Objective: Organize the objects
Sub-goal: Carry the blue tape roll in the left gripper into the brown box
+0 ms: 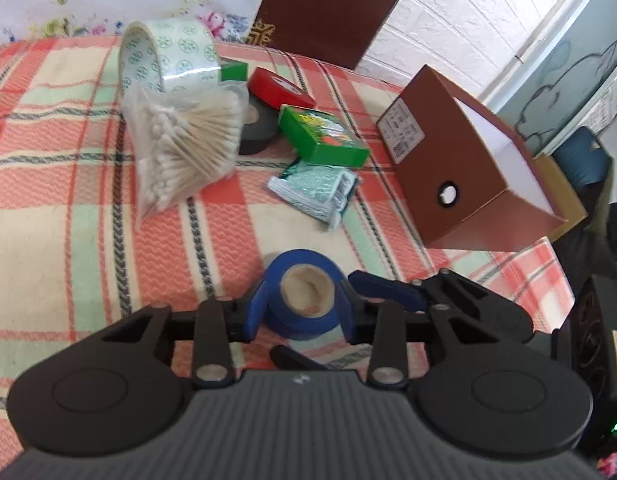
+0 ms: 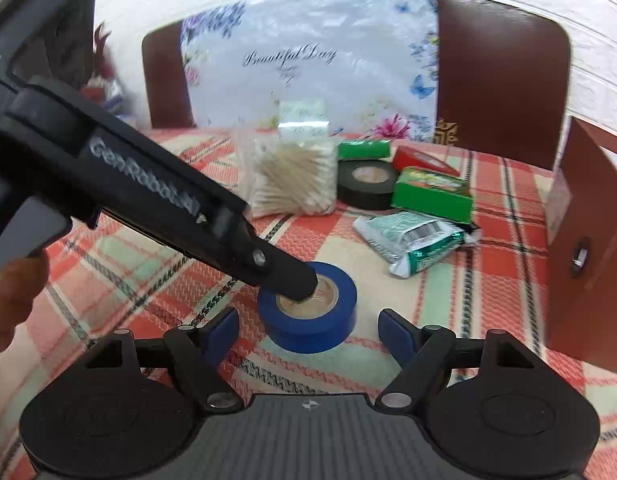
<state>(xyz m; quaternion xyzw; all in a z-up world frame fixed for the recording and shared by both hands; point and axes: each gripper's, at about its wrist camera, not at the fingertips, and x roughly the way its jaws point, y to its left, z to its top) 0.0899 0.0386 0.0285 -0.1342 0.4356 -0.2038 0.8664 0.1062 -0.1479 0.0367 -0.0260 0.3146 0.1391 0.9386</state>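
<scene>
A blue tape roll [image 1: 302, 304] lies on the plaid tablecloth, and my left gripper [image 1: 302, 312] is shut on it, one blue finger on each side. In the right wrist view the same roll [image 2: 308, 314] lies just ahead of my right gripper [image 2: 308, 334], which is open and empty, with the left gripper's body [image 2: 156, 196] reaching down onto the roll from the upper left. A brown open box [image 1: 472, 160] stands to the right.
Behind lie a bag of cotton swabs [image 1: 184, 140], a clear patterned tape roll [image 1: 168, 56], a black tape roll [image 2: 366, 184], a red tape roll [image 1: 278, 88], a green box [image 1: 322, 136] and a green foil packet [image 1: 314, 190]. A brown chair back [image 1: 332, 8] stands beyond the table.
</scene>
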